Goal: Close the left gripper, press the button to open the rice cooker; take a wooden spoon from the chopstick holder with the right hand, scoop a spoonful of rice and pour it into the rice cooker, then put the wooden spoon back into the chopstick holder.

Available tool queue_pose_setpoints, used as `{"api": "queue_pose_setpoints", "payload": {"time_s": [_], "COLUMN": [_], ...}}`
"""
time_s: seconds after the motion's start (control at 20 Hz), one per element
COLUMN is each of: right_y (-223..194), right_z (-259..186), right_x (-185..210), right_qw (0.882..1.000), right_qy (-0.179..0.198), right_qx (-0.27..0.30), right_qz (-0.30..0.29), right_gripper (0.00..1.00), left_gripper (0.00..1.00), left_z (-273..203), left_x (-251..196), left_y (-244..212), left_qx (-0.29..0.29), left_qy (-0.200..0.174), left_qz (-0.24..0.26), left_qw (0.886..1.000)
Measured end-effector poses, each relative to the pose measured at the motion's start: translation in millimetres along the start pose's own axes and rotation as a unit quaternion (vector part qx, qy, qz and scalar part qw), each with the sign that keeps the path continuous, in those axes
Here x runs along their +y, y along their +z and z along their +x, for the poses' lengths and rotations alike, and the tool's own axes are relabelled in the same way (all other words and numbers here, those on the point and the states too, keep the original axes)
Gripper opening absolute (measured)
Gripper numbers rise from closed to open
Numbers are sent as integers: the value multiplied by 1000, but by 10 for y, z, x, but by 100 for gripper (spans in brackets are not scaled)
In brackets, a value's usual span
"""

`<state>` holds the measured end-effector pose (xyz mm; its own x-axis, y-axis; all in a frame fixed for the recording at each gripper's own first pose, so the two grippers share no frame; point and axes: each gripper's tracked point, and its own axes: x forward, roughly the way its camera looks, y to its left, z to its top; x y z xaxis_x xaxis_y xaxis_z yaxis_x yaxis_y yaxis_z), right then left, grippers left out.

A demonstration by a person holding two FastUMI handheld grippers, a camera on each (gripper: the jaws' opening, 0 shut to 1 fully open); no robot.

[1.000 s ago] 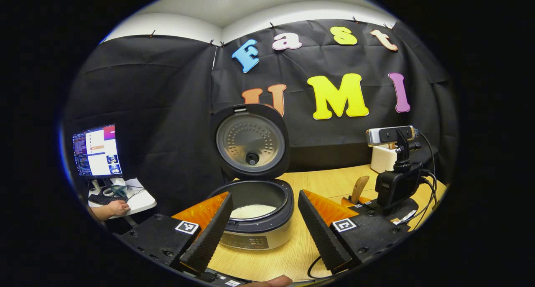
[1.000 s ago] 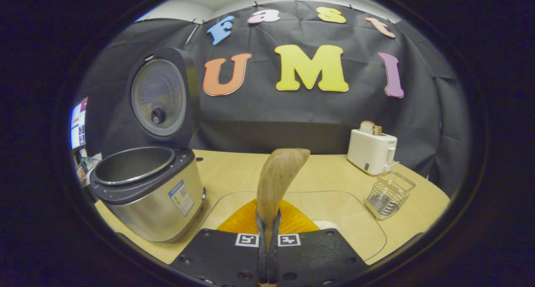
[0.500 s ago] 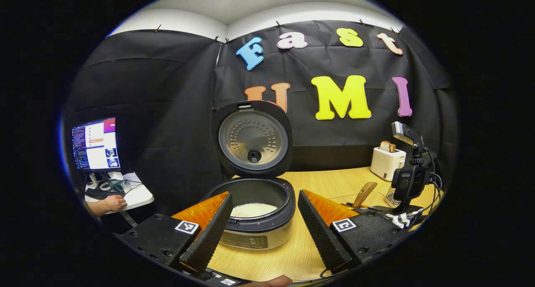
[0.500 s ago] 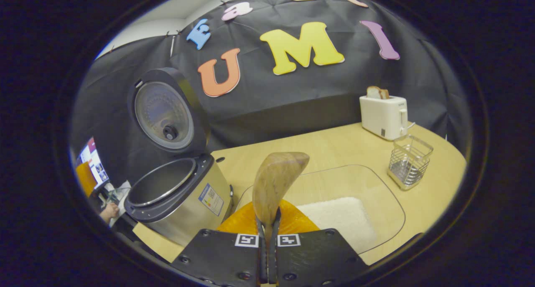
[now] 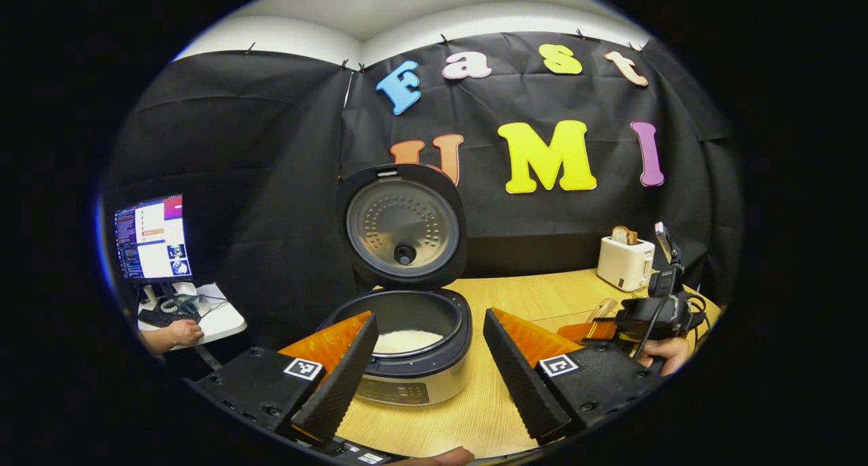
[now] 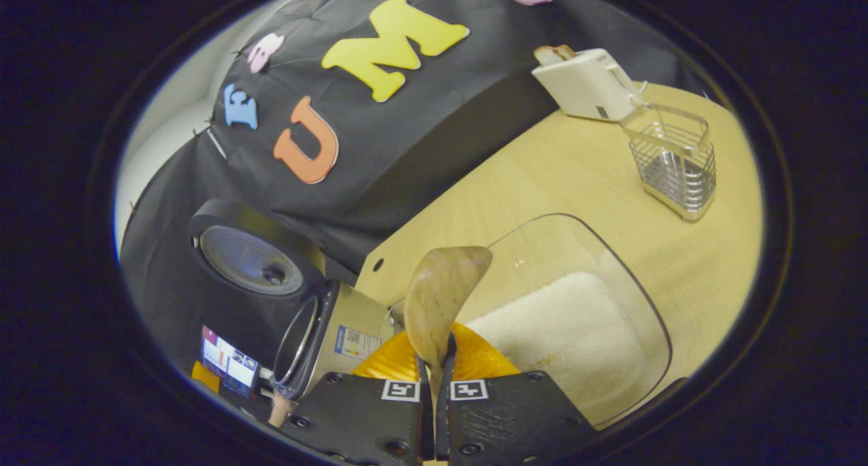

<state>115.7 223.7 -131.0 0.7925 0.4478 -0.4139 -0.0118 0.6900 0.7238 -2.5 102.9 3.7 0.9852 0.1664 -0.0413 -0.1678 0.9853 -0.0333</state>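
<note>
Left gripper view level, low over the worktop [image 5: 475, 418], facing the open rice cooker [image 5: 407, 357] close ahead, right gripper view rolled hard sideways, seemingly higher, sharing cooker, toaster [image 6: 583, 83], wall

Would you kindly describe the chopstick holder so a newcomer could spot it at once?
On the wooden table, look beside the white toaster. The chopstick holder there is a see-through wire basket, unlike the solid toaster.

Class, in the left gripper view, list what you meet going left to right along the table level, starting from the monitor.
Monitor → rice cooker → wooden spoon → toaster.
</note>
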Motion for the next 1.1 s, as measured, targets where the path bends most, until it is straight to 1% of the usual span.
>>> {"api": "queue_pose_setpoints", "payload": {"time_s": [0.1, 0.2, 0.55, 0.8, 0.9, 0.95, 1.1], "right_y": [60, 114, 435, 719, 788, 824, 892], "right_z": [-30, -51, -277, -436, -478, -502, -578], "right_x": [-49, -73, -212, -290, -343, -377, -445], "right_qw": [999, 998, 992, 982, 973, 967, 941], "right_qy": [9, 19, 43, 88, 106, 117, 150], "right_qx": [4, 3, -46, -70, -69, -64, -45], "right_qz": [35, 56, 107, 153, 192, 217, 299], "right_gripper": [2, 1, 2, 1, 1, 1, 1], "left_gripper": [100, 100, 100, 100, 100, 100, 100], "left_z": [5, 13, 25, 39, 35, 34, 36], "left_x": [1, -2, 8, 4, 4, 4, 0], "left_y": [-4, -8, -27, -27, -37, -33, -28], "left_qx": [0, 1, 4, 5, 6, 5, 5], "left_qy": [1, 1, 4, 5, 7, 7, 6], "left_qz": [1, 0, 1, 2, 4, 5, 6], "left_qw": [1000, 1000, 1000, 1000, 1000, 1000, 1000]}}
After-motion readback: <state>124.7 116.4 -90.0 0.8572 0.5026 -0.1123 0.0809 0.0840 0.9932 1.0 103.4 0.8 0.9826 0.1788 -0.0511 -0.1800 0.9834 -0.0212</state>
